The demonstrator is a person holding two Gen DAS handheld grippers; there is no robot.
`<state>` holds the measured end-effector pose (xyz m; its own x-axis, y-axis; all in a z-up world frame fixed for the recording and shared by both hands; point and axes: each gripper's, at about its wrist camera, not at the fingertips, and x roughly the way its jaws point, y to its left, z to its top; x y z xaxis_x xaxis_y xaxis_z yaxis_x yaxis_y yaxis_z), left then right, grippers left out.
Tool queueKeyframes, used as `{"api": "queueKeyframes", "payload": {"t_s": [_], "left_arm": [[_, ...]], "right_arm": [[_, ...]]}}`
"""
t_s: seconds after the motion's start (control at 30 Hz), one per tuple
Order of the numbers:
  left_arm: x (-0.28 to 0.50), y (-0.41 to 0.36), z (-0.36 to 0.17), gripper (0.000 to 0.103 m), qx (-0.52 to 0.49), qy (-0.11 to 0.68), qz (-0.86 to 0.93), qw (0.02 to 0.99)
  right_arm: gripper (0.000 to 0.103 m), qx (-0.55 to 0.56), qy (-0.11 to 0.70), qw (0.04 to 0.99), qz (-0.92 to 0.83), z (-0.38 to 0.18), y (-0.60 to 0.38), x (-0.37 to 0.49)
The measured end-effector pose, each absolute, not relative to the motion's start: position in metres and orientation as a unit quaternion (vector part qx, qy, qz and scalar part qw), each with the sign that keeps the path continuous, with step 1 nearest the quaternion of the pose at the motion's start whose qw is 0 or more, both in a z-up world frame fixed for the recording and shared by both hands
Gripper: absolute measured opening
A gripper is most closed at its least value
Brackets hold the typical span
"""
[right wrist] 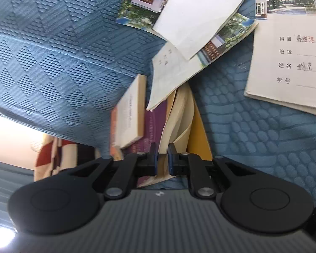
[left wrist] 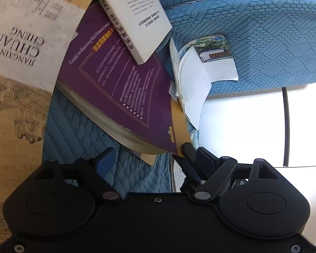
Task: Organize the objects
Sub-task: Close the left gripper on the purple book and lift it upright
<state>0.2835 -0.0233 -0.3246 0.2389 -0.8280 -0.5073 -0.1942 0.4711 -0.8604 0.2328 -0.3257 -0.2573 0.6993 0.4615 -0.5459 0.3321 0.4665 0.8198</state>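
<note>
Books and notebooks are seen scattered over a blue textured cushion [left wrist: 252, 31]. In the left wrist view, a purple book [left wrist: 120, 88] lies tilted on the cushion, with a white paperback [left wrist: 137, 14] resting across its upper corner. A large white-and-tan cover printed with Latin capitals [left wrist: 21, 42] fills the left edge. A thin notebook with a photo cover [left wrist: 202, 67] is bent against the cushion to the right of the purple book.

The left gripper [left wrist: 149, 158] is recorded with its jaws spread wide; nothing is pressed between the pads. The near corner of the purple book sits just above the gap, close to the right-hand finger [left wrist: 204, 158].

In the right wrist view, the right gripper [right wrist: 162, 158] is seen with its jaws drawn close together, pinched on a fanned block of cream pages [right wrist: 177, 122] belonging to the purple book [right wrist: 153, 124]; a yellow cover [right wrist: 198, 135] shows behind the pages. The white paperback [right wrist: 130, 113] lies to the left of the pages. Above, several photo-cover notebooks [right wrist: 200, 21] overlap, and a cream notebook with handwritten fields [right wrist: 288, 63] lies apart at upper right.
</note>
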Motion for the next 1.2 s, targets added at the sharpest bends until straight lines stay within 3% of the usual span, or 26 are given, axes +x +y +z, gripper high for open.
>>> {"api": "queueKeyframes", "payload": {"t_s": [0.77, 0.9, 1.0, 1.1, 1.17, 1.2], "left_arm": [[0.243, -0.046, -0.346, 0.086, -0.541, 0.594, -0.248, 0.541], [0.233, -0.052, -0.351, 0.079, -0.548, 0.604, -0.245, 0.524], [0.227, -0.055, -0.355, 0.065, -0.535, 0.614, -0.246, 0.525], [0.226, -0.057, -0.36, 0.043, -0.525, 0.623, -0.234, 0.531], [0.227, -0.062, -0.361, 0.038, -0.503, 0.637, -0.218, 0.543], [0.227, -0.065, -0.36, 0.024, -0.49, 0.64, -0.214, 0.552]], "right_arm": [[0.013, 0.538, 0.369, 0.757, 0.039, -0.234, -0.311, 0.163], [0.013, 0.544, 0.37, 0.753, 0.018, -0.237, -0.305, 0.139], [0.013, 0.545, 0.372, 0.751, 0.011, -0.24, -0.306, 0.123], [0.011, 0.539, 0.381, 0.751, 0.006, -0.24, -0.309, 0.116], [0.007, 0.528, 0.381, 0.759, 0.014, -0.238, -0.31, 0.114], [0.007, 0.528, 0.378, 0.76, 0.02, -0.236, -0.311, 0.113]]}}
